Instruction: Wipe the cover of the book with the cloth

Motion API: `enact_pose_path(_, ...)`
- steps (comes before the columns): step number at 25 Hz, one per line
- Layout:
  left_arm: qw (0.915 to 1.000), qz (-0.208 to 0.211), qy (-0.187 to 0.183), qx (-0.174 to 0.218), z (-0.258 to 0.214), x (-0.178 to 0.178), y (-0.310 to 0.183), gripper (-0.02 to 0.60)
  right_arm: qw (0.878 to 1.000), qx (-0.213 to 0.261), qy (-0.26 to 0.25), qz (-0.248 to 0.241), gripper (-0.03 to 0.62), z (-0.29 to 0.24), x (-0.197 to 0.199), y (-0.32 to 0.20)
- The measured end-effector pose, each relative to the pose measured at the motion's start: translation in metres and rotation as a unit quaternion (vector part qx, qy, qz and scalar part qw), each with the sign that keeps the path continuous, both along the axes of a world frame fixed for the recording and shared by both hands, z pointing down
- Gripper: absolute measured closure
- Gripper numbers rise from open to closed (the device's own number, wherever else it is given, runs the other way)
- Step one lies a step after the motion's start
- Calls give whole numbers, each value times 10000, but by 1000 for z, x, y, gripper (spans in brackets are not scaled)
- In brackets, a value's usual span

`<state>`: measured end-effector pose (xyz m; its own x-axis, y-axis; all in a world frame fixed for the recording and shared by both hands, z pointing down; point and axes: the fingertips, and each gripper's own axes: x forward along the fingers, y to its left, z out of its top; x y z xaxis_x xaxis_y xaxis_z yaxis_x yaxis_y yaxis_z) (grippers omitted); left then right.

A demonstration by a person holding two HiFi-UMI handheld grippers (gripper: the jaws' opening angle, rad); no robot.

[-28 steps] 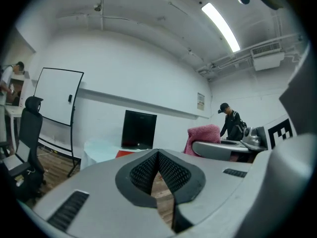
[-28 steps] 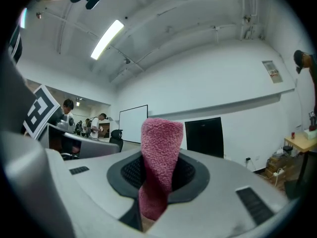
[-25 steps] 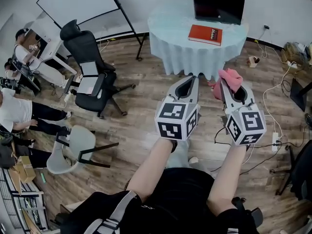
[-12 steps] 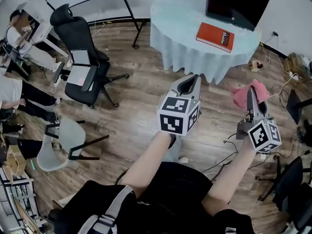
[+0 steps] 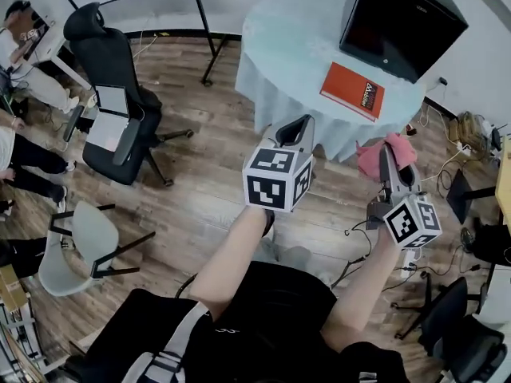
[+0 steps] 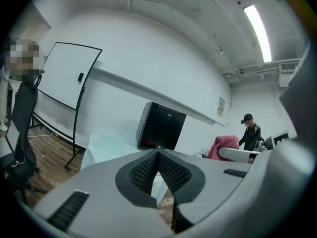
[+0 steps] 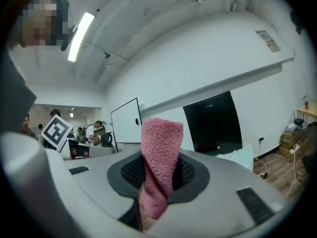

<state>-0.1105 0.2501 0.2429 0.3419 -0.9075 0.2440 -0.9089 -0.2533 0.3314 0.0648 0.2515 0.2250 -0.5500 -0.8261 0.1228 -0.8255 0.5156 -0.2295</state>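
Note:
A red book (image 5: 352,91) lies flat on a round table (image 5: 291,42) draped in pale blue, in front of a black monitor (image 5: 403,21). My right gripper (image 5: 388,156) is held over the wooden floor short of the table's right side, shut on a pink cloth (image 5: 373,155). The right gripper view shows the pink cloth (image 7: 160,155) pinched upright between the pads. My left gripper (image 5: 301,125) hovers near the table's front edge, its jaws together with nothing in them. From the left gripper view I see the monitor (image 6: 161,127) and the pink cloth (image 6: 225,145).
A black office chair (image 5: 112,66) and a grey chair (image 5: 80,242) stand to the left on the floor. Cables and a power strip (image 5: 411,255) lie at the right. People sit at desks at the far left. A whiteboard stand (image 5: 204,18) is beside the table.
Both grippers have come closer to the table. The right gripper with the pink cloth has swung out to the right, away from the left one.

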Motion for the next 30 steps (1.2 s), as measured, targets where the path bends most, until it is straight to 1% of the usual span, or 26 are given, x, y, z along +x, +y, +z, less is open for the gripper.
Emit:
enact_pose_path(2,10000,-56,-10,82,-6,-16,-10,566,9999,-54,-61,-69,499,1,-13,-13)
enact_pose_path(5,9996,-222,116,158,-11,-37,-19,566,9998,-45,-139,-106,499,-7,-27,-32)
enact_pose_path(8,9989,-416,204,63,-4,-56,-28,568,9994,124,-168,-268,499,-19,-47,-46)
enact_pose_path(10,9987,-451,250,-34,5,-61,-35,566,9991,92,-111,-406,499,-15,-59,-53)
enact_pose_path(12,9986,-430,284,-85,11,-60,-44,566,9991,-5,21,-413,499,-5,-65,-65)
enact_pose_path(14,9990,-367,261,-70,12,-55,-56,568,9998,-31,1,-201,499,-1,-60,-83)
enact_pose_path(16,9994,-253,219,-18,10,-45,-71,568,9999,49,-143,-31,499,-6,-53,-101)
enact_pose_path(20,9997,-17,227,-33,12,-19,-108,566,9996,152,-253,-33,499,-12,-43,-134)
enact_pose_path(23,9993,127,303,-198,24,6,-143,567,9999,31,-148,35,499,-3,-22,-162)
enact_pose_path(26,9981,282,340,-438,45,32,-183,566,9993,-123,-77,339,499,12,12,-201)
enact_pose_path(28,9968,251,367,-659,64,41,-209,566,9983,-222,-95,526,499,22,32,-227)
enact_pose_path(30,9962,187,363,-771,72,46,-235,567,9978,-250,-192,587,499,27,45,-251)
